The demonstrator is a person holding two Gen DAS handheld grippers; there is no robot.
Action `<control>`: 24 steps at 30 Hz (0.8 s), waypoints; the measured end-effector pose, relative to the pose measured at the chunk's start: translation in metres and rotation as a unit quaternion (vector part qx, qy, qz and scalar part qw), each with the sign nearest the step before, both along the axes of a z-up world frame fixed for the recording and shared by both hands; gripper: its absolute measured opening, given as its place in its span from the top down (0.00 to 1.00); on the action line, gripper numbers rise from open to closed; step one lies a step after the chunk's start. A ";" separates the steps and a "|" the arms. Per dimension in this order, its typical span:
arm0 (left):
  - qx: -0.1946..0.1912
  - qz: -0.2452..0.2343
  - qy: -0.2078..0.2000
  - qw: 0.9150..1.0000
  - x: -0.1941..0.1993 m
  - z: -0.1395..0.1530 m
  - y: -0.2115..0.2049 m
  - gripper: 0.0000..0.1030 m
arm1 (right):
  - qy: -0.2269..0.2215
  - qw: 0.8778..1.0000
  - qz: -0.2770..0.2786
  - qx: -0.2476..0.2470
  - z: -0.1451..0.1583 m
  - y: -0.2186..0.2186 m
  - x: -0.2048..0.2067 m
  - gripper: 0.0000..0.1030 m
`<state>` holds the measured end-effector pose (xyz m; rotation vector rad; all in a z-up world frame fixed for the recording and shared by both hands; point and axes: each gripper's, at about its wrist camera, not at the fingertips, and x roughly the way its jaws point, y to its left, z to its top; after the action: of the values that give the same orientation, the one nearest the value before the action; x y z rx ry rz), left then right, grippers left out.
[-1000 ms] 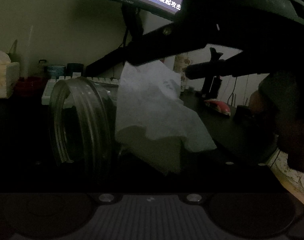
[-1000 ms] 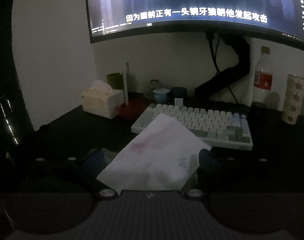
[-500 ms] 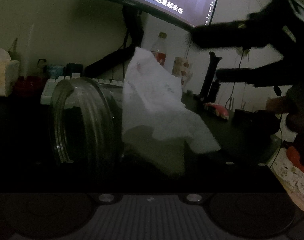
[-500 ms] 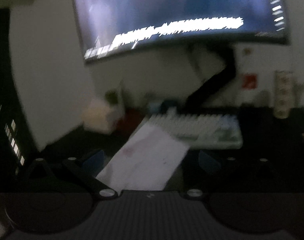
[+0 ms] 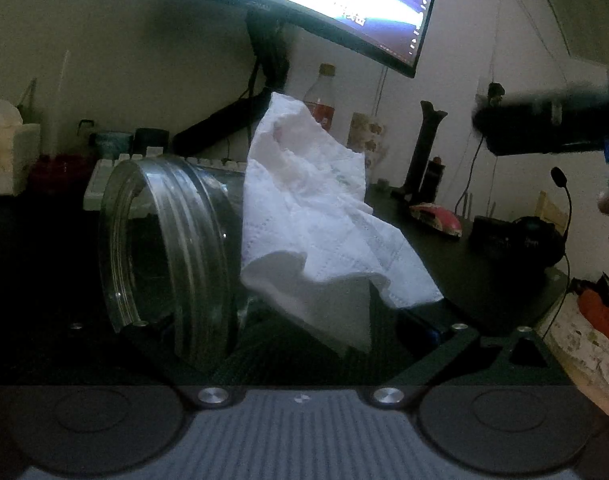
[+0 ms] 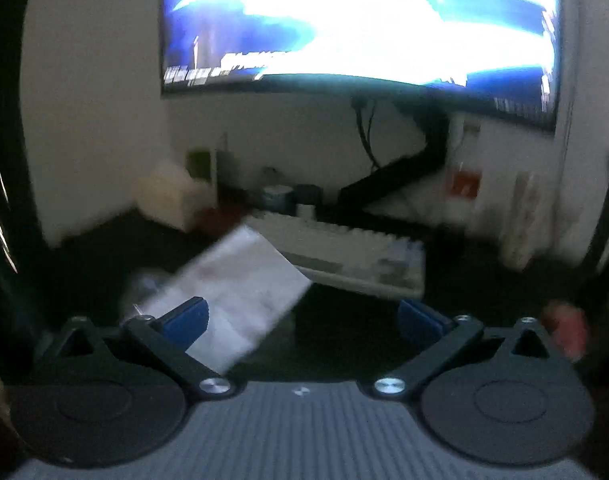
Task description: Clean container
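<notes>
A clear glass jar (image 5: 164, 248) lies on its side between my left gripper's fingers, its threaded mouth to the left. My left gripper (image 5: 288, 320) is shut on the jar. A crumpled white tissue (image 5: 316, 216) lies draped over the jar's body. My right gripper (image 6: 300, 320) is open and empty, its blue pads (image 6: 188, 316) wide apart; the tissue (image 6: 236, 292) lies ahead of it, blurred. The right gripper also shows in the left wrist view (image 5: 544, 128), high at the right and away from the tissue.
A white keyboard (image 6: 352, 256) lies on the dark desk below a curved monitor (image 6: 356, 20). A tissue box (image 5: 8, 156), cups (image 5: 112, 142), a cola bottle (image 5: 320, 100) and a patterned can stand behind. A headset (image 5: 524, 236) lies at the right.
My right gripper let go of the tissue, opened and drew away to the right. The tissue stays draped on the jar. My left gripper held the jar still.
</notes>
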<state>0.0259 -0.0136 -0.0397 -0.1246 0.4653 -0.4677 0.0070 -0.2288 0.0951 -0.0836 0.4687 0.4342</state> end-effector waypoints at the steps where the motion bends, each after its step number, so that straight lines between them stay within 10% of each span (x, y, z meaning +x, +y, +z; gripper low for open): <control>1: 0.000 0.000 0.000 1.000 0.000 0.000 0.000 0.00 | -0.006 1.000 -0.007 -0.003 0.001 -0.001 0.000 0.00; 21: 0.001 0.002 -0.002 1.000 -0.002 0.000 -0.002 0.00 | 0.064 0.997 0.037 0.020 -0.022 0.037 0.030 0.02; 24: 0.001 0.003 -0.002 1.000 -0.002 -0.001 -0.003 0.00 | 0.074 0.996 0.045 0.032 -0.027 0.045 0.038 0.20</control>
<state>0.0242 -0.0164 -0.0403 -0.1230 0.4610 -0.4626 0.0447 -0.1835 0.0681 -0.0100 0.5975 0.5470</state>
